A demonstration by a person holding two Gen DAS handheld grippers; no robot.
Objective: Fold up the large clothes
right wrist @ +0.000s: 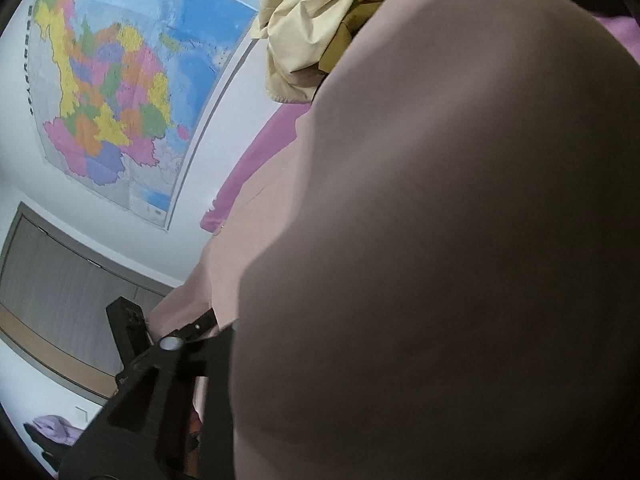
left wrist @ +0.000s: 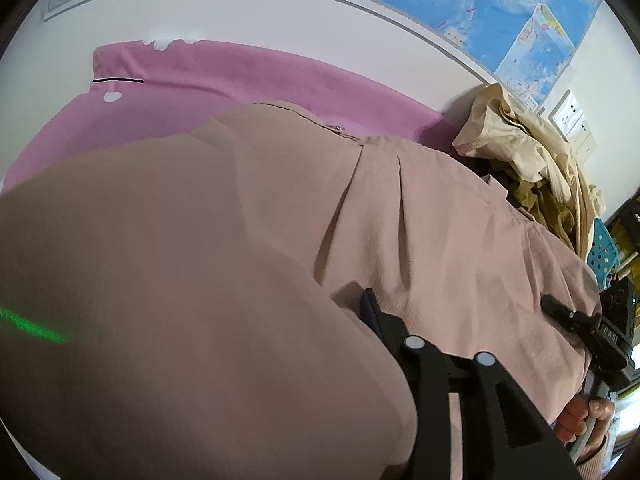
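A large dusty-pink garment (left wrist: 420, 220) lies spread over a purple sheet (left wrist: 260, 80), and a raised fold of it fills the left of the left wrist view. My left gripper (left wrist: 380, 308) is shut on that fold; only one black finger (left wrist: 370, 300) shows, the other is under the cloth. At the right edge, my right gripper (left wrist: 554, 306) grips the garment's edge, held by a hand (left wrist: 580, 420). In the right wrist view the garment (right wrist: 440, 240) bulges close to the lens, and the right gripper (right wrist: 176, 312) is shut on a strip of it.
A heap of cream and olive clothes (left wrist: 520, 152) (right wrist: 312, 20) sits on the sheet (right wrist: 256, 160) against the wall beyond the garment. A wall map (left wrist: 500, 0) (right wrist: 112, 92) hangs above. A blue perforated basket (left wrist: 604, 252) stands at the right. Grey cabinet doors (right wrist: 60, 280) show at the left.
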